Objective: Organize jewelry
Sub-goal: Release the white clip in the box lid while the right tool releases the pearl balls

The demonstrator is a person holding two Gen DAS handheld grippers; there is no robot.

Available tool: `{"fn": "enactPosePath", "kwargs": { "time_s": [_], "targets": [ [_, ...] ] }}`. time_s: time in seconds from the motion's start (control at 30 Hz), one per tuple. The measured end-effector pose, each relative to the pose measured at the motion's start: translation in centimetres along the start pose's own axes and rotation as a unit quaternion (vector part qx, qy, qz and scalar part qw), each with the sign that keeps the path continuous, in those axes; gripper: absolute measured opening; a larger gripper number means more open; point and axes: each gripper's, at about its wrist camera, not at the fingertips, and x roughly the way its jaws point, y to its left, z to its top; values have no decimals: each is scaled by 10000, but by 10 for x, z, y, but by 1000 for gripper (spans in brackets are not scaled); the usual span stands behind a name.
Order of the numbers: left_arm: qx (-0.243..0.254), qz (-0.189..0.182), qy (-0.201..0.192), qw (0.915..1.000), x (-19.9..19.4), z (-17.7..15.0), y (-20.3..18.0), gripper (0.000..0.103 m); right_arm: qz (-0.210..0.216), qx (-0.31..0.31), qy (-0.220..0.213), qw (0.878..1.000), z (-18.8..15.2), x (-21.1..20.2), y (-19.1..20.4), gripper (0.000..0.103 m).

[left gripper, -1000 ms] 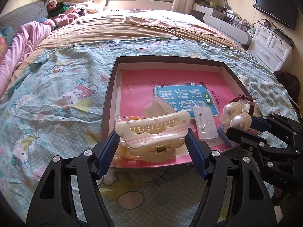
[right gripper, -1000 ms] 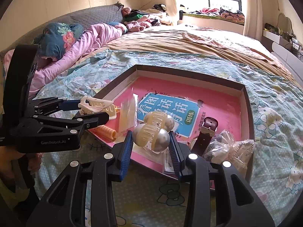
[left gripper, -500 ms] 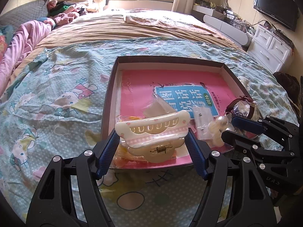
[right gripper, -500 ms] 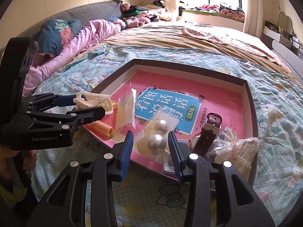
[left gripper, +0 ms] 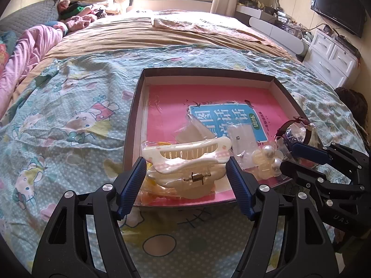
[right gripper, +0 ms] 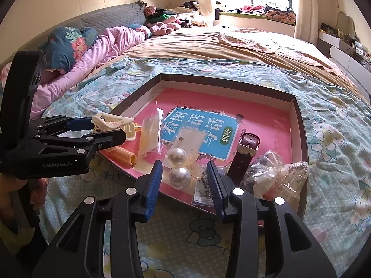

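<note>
A shallow dark box with a pink floor lies on the bed; it also shows in the right wrist view. My left gripper is shut on a cream claw hair clip, held over the box's near left corner; the clip also shows in the right wrist view. My right gripper is open and empty. A pearl hair piece lies loose on the box floor between its fingertips; it also shows in the left wrist view.
The box also holds a blue booklet, a brown watch strap, small clear bags, and an orange hair roller. A cartoon bedspread surrounds the box. A pink quilt lies far left.
My right gripper opened and let go of the pearl hair piece, which dropped onto the box floor. The right gripper drew back a little. My left gripper kept hold of the clip.
</note>
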Motion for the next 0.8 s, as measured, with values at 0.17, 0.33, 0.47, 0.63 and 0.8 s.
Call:
{"fn": "enactPosePath", "kwargs": {
  "time_s": [0.17, 0.33, 0.47, 0.63, 0.8],
  "targets": [
    [5, 0, -11, 10000, 0, 1, 0, 65, -3, 54, -15, 10000, -1, -4, -2, 45],
    [16, 17, -24, 10000, -2, 1, -1, 66, -2, 94, -34, 9999, -1, -7, -4, 49],
    [5, 31, -40, 10000, -4, 1, -2, 66, -8, 96, -58, 9999, 0, -10, -3, 50],
    [-7, 49, -85, 10000, -12, 4, -3, 70, -13, 110, -105, 9999, 1, -15, -4, 55],
    [-32, 91, -195, 9998, -24, 7, -5, 84, -12, 200, -249, 9995, 3, -27, -5, 66]
  ]
}}
